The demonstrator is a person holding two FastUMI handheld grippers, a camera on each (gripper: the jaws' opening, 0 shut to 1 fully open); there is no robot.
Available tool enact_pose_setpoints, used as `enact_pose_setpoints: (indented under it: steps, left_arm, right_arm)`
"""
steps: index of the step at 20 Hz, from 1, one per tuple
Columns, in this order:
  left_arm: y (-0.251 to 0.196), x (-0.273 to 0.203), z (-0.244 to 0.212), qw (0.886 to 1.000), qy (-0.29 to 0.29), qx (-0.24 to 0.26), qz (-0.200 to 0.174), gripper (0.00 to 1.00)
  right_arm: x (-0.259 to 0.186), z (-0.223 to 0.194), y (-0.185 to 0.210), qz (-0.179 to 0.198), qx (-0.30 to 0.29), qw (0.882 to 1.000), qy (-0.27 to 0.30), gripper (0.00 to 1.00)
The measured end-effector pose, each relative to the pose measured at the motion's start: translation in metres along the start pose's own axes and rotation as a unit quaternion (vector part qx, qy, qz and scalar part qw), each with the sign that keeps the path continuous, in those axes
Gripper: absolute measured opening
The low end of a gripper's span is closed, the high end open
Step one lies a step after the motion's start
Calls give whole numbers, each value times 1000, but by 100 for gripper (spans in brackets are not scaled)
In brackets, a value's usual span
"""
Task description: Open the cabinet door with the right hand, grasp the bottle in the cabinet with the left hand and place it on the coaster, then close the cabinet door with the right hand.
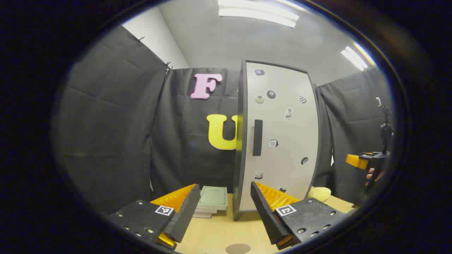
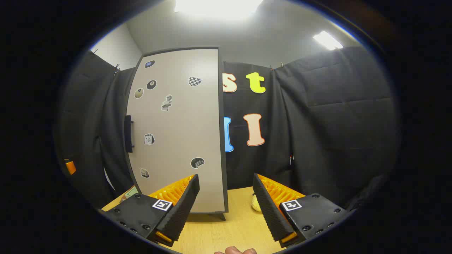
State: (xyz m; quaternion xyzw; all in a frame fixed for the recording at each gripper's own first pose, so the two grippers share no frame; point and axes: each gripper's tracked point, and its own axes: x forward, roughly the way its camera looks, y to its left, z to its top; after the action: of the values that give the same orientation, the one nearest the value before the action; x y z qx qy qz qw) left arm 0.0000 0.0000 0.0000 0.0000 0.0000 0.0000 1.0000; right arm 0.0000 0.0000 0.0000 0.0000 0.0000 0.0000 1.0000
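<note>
Both claws wide, empty; closed cabinet door ahead, handle untouched.

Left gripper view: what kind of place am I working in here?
Most likely a staged recording booth, not a real kitchen: black cloth walls, a lone sticker-covered cabinet on a wooden table, and office ceiling lights.

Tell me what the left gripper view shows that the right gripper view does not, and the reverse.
Left gripper view: a round brown coaster at the table's near edge, and the right tool farther off, held by a hand.

Right gripper view: a fingertip at the bottom edge.

Both: the tall white cabinet door with stickers, its black handle, the light wooden table, a pale yellow soft thing beside the cabinet, and an open tool in front, here the left tool.
</note>
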Motion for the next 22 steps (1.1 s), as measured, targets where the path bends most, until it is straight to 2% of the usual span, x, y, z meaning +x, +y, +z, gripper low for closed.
enact_pose_setpoints:
  steps: [7, 8, 9, 12, 13, 17, 21, 22]
  left_arm:
    - [0, -6, 0, 1000, -4, -2, -1, 88]
    - [0, -7, 0, 1000, -3, -2, 0, 88]
    - [0, -9, -2, 1000, -2, -4, 0, 86]
    - [1, -12, -6, 1000, 2, -6, 1, 88]
    - [3, -13, -7, 1000, 3, -5, 3, 86]
    - [9, -18, -5, 1000, -1, -6, 10, 89]
    - [17, -23, -14, 1000, 7, -17, 20, 86]
    - [19, -25, -17, 1000, 10, -18, 23, 89]
  right_arm:
    - [-4, 3, 5, 10, -2, 1000, 2, 97]
    - [-4, 5, 7, 13, -2, 1000, 3, 94]
    - [-5, 4, 9, 16, -2, 1000, 4, 96]
    - [-5, 5, 15, 23, -5, 1000, 8, 96]
    - [-4, 5, 16, 26, -6, 1000, 9, 96]
    - [-4, 15, 27, 41, -7, 999, 5, 96]
    - [4, 29, 47, 64, -3, 998, 4, 97]
    - [7, 34, 53, 70, -4, 998, 1, 97]
